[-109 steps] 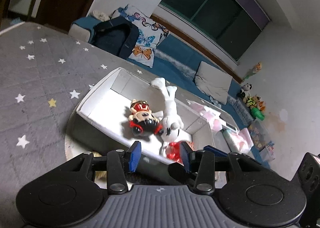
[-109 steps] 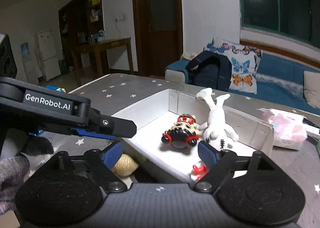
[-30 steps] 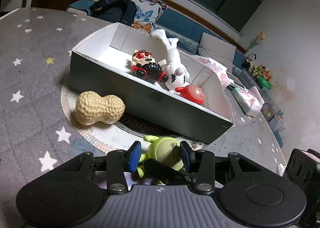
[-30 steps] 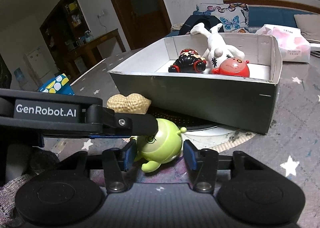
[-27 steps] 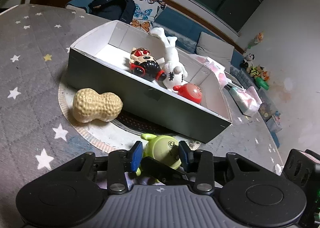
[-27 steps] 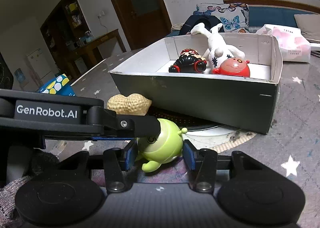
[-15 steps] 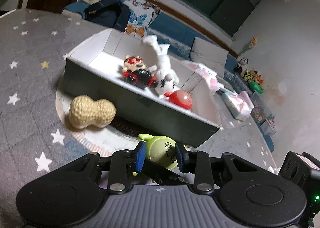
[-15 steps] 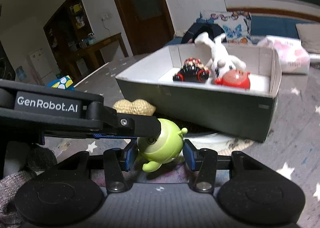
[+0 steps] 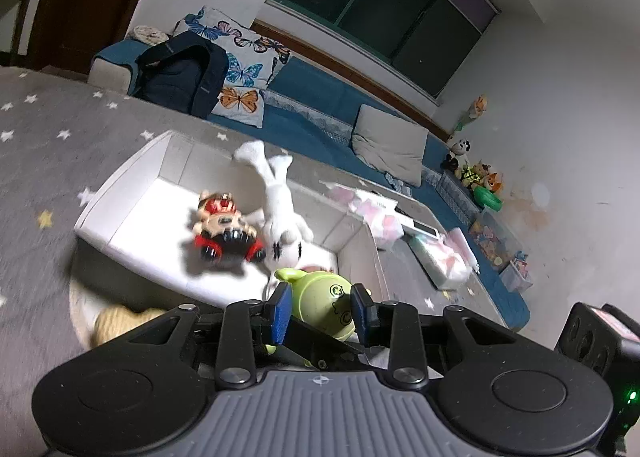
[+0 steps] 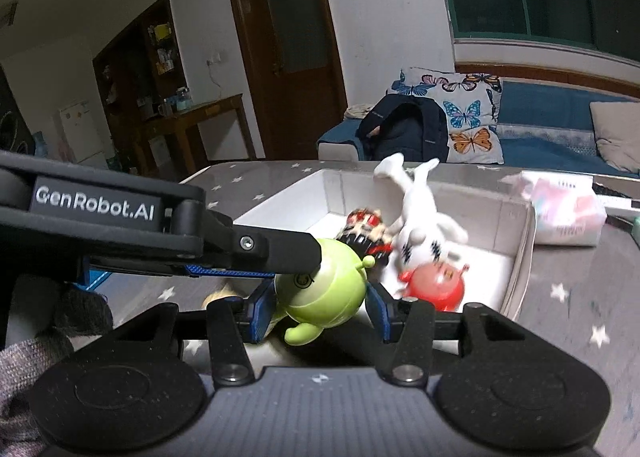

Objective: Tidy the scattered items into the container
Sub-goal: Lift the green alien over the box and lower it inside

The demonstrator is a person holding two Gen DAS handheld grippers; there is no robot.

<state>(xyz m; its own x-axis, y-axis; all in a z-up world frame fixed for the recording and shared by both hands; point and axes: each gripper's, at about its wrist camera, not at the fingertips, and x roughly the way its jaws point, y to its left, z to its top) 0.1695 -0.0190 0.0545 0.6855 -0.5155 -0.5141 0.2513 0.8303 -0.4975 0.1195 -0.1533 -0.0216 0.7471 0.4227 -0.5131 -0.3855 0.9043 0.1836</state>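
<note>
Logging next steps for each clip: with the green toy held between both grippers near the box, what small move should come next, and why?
Probably carry the green toy a little farther forward over the white box, then release. Both the left gripper and the right gripper clamp it, and it sits near the box's front edge, by the red toy.

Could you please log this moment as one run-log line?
left tool: shut on green toy | right tool: shut on green toy | box: three toys inside
</note>
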